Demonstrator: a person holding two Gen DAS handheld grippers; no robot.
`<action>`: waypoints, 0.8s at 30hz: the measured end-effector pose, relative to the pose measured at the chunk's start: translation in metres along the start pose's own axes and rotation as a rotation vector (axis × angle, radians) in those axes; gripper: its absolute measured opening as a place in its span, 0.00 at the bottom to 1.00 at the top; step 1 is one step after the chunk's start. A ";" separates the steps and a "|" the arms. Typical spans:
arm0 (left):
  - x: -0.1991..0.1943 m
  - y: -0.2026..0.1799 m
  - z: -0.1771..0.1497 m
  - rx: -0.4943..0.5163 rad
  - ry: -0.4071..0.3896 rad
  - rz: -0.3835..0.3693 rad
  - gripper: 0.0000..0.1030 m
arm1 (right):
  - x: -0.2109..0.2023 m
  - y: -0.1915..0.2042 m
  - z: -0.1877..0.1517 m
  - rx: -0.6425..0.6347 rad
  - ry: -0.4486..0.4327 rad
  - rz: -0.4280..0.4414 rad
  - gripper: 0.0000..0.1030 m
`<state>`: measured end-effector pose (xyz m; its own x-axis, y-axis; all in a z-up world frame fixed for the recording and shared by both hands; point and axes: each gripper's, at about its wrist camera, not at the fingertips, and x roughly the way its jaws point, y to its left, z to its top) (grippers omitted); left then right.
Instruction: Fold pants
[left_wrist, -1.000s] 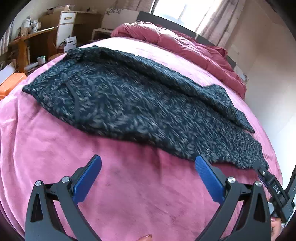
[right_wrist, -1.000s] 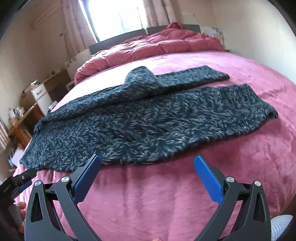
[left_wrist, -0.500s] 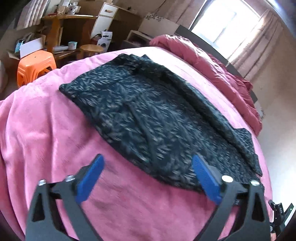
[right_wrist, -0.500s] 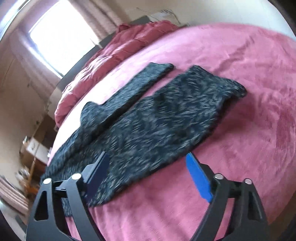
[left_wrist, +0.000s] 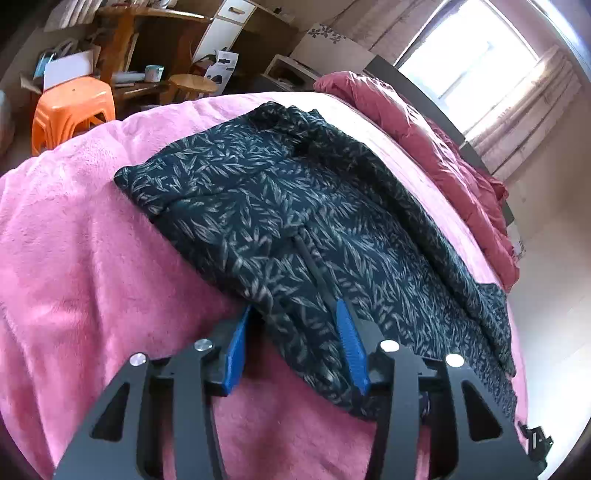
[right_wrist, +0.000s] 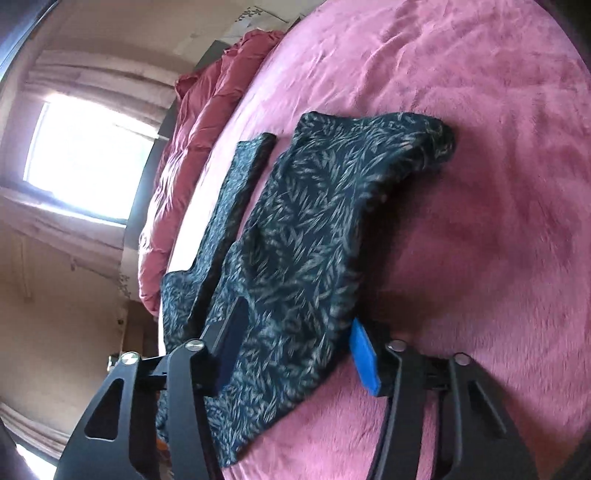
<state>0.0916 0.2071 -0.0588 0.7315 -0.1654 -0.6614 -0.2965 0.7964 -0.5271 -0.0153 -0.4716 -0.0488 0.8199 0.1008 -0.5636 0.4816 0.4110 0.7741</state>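
Observation:
Dark navy pants (left_wrist: 280, 221) with a pale leaf print lie spread on a pink bed. In the left wrist view my left gripper (left_wrist: 295, 332) straddles the near edge of the waist end, blue pads on either side of the cloth, jaws partly closed around it. In the right wrist view my right gripper (right_wrist: 299, 343) straddles the near edge of one pant leg (right_wrist: 314, 229), the cloth between its pads, jaws narrowed but still apart. The leg's cuff (right_wrist: 432, 144) is slightly lifted and rumpled. The other leg (right_wrist: 240, 184) lies flat beyond.
The pink fleece blanket (left_wrist: 74, 258) covers the bed. A red duvet (left_wrist: 443, 147) is bunched at the headboard. An orange stool (left_wrist: 70, 107), a wooden stool (left_wrist: 192, 83) and a cluttered desk stand beside the bed. A bright window (right_wrist: 85, 158) is behind.
Both grippers moved forward from above the blanket onto the pants' near edge. Their jaws narrowed from wide open to closing around the cloth, left at the waist, right at the leg.

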 end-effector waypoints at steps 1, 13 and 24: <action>0.001 0.001 0.001 0.000 0.001 0.006 0.37 | 0.002 -0.002 0.003 0.009 -0.003 -0.006 0.40; -0.015 0.004 0.019 -0.023 0.016 0.011 0.05 | -0.010 0.007 0.015 -0.130 -0.047 -0.080 0.05; -0.106 0.015 -0.012 0.028 -0.007 -0.005 0.05 | -0.071 0.014 0.026 -0.291 0.043 -0.124 0.05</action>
<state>0.0022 0.2291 -0.0029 0.7370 -0.1653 -0.6554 -0.2756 0.8118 -0.5147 -0.0587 -0.4970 0.0091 0.7437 0.0690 -0.6649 0.4633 0.6639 0.5871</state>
